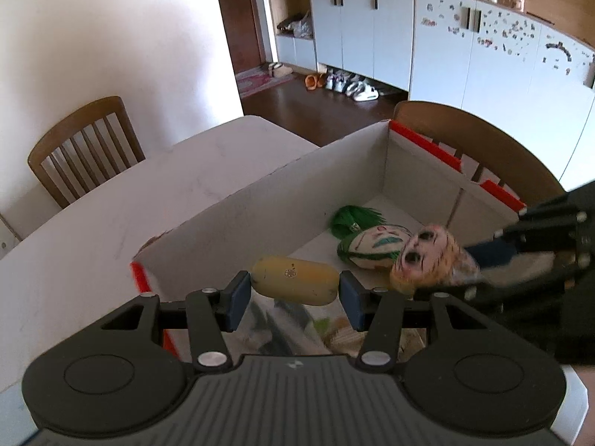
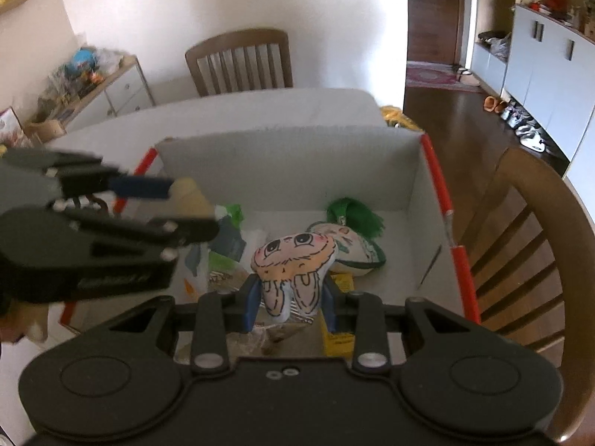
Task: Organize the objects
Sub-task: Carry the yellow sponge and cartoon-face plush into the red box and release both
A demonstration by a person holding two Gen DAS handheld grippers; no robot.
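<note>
Matt cardboard box (image 2: pixel 282 171); cloth doll (image 2: pixel 293 260)

Both wrist views look steeply down (close) into one box (image 1: pixel 282 193).

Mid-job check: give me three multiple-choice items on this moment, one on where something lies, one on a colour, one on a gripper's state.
1. Where does the green-tasselled plush lie?
A. on the chair seat
B. on the box floor
C. on the bare tabletop

2. What colour is the trim along the box rim?
A. red
B. blue
C. black

3. What is the left gripper doing?
A. hanging open and empty
B. clamped on the box wall
C. shut on a yellow oblong toy

Answers:
1 B, the green-tasselled plush rests inside the box.
2 A, the trim is red.
3 C, the left gripper has its pads pressed on both ends of the yellow oblong toy.
</note>
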